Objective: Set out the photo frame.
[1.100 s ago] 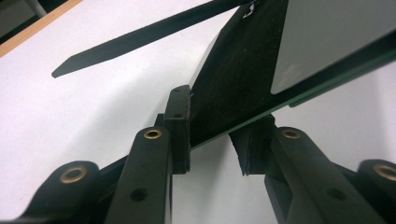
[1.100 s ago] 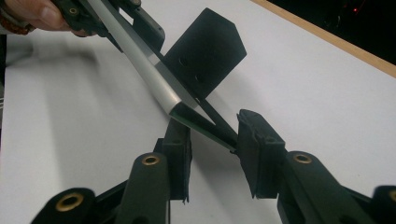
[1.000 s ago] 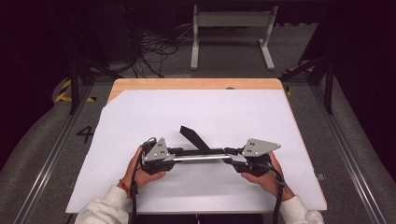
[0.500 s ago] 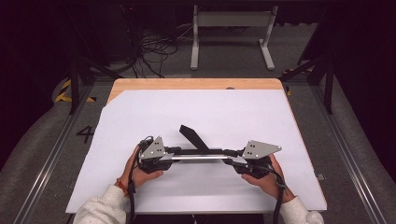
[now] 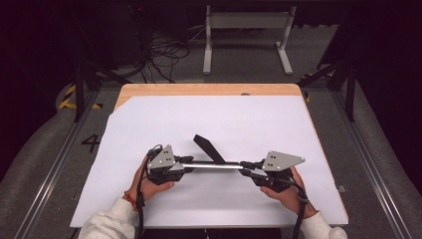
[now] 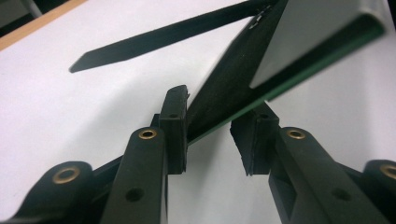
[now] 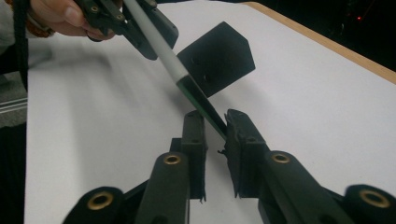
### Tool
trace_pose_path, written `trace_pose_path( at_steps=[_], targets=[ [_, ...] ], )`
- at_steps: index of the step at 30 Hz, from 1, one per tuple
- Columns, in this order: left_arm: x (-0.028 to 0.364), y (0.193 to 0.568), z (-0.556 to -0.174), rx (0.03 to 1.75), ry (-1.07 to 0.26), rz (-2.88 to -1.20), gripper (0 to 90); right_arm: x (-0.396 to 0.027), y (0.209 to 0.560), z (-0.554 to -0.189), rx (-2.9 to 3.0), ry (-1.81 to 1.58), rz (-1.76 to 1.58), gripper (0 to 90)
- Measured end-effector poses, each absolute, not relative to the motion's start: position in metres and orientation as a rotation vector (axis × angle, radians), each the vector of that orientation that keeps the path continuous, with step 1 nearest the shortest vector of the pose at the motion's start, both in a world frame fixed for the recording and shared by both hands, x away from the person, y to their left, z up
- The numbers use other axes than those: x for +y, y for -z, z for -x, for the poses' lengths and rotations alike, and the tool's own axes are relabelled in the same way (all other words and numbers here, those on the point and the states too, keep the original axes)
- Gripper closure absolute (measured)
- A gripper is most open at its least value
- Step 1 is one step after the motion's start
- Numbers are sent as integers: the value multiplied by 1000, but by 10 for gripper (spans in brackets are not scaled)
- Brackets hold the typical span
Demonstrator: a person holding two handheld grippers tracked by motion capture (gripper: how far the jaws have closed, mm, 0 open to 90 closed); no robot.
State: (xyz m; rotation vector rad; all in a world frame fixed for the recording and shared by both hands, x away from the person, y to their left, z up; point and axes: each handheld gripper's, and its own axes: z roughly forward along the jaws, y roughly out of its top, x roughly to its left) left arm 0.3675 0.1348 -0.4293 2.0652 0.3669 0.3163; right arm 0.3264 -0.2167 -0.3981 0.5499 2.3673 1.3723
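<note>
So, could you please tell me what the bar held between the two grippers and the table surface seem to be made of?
The bar looks like metal with a satin silver finish along its middle, judging by the even sheen; its ends and the flat black flap look matte, perhaps plastic or rubber. The table shows a pale wood edge, and a smooth white sheet, paper or laminate, covers it.

A lab or test studio: a wooden table (image 5: 209, 89) under white sheeting (image 5: 214, 119), dark surroundings, loose cables (image 5: 164, 50) at upper left, floor rails (image 5: 50, 169) at left.
</note>
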Motion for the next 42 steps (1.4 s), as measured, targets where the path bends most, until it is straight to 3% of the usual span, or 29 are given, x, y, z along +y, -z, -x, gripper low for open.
trace_pose_path(
  at_steps=[2,5,14,34,42],
  targets=[
    [137,429,-366,351,-315,-2075,665,-215,399,-327,2368,-1380,-548,780],
    [135,430,-365,324,-310,-2096,681,-210,402,-332,2367,-1366,-563,689],
    [136,431,-369,309,-261,-2074,693,-204,401,-336,2343,-1348,-544,636],
    [133,423,-357,271,-253,-2130,707,-206,397,-318,2372,-1393,-531,688],
    [140,423,-359,339,-282,-2079,648,-204,396,-319,2357,-1421,-553,707]
  ],
)
